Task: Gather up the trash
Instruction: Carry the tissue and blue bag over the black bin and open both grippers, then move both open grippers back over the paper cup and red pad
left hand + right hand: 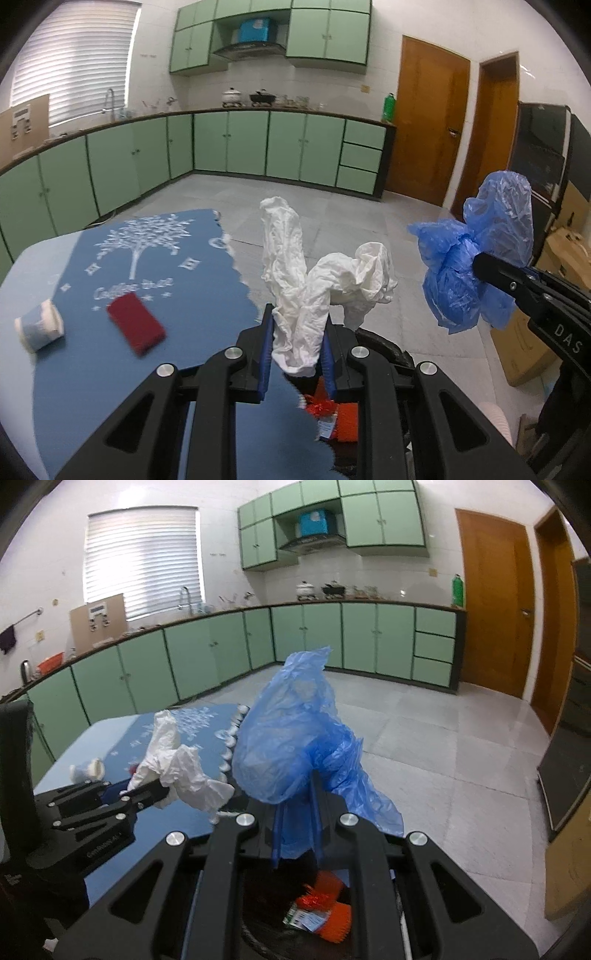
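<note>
1. My left gripper [297,354] is clamped on a crumpled white tissue [314,291], held up beside the blue table [207,314].
2. My right gripper [295,830] is clamped on a blue plastic bag [291,738].
3. Both loads hang above the black bin [258,904], which contains orange and red wrappers [325,904].
4. A small cup [38,328] and a red block [136,328] lie on the table.

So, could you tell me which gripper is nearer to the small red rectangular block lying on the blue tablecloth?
Left. The left gripper is just right of the red block; the right gripper is much farther right.
</note>
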